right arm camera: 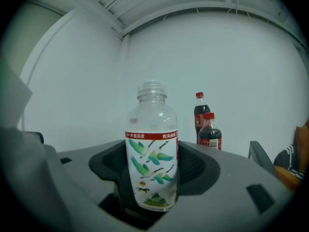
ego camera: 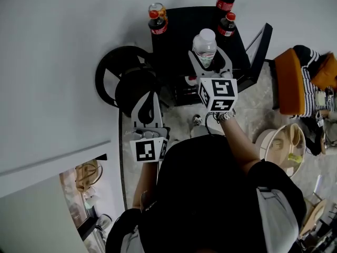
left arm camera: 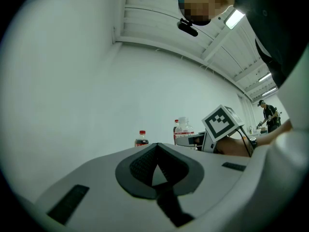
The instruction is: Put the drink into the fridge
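Head view: the right tongs [ego camera: 209, 62] are clamped on the bottle [ego camera: 205, 42], a clear drink with a white cap. It is upright over the near part of the black table [ego camera: 176, 41]. Whether it rests on the table or is lifted off it I cannot tell. Three colas [ego camera: 158, 24] stand along the table's far side, one at the left and two at the right. The left tongs [ego camera: 148, 100] hang to the lower left, off the table and well apart from the bottle.

Left gripper view: its jaws are pressed together with nothing between them. Past them are one cola, the bottle and the right tongs' marker cube [left arm camera: 221, 122].

Right gripper view: the bottle fills the gap, both pads tight on its labelled body, neck and cap clear above. Two colas stand behind it to the right, apart from it.

The grasp looks done, so the carry is the step in hand. No fridge shows for certain. The next move calls for turning towards it with the bottle kept upright and the grip firm. The empty left tongs are free for the door.
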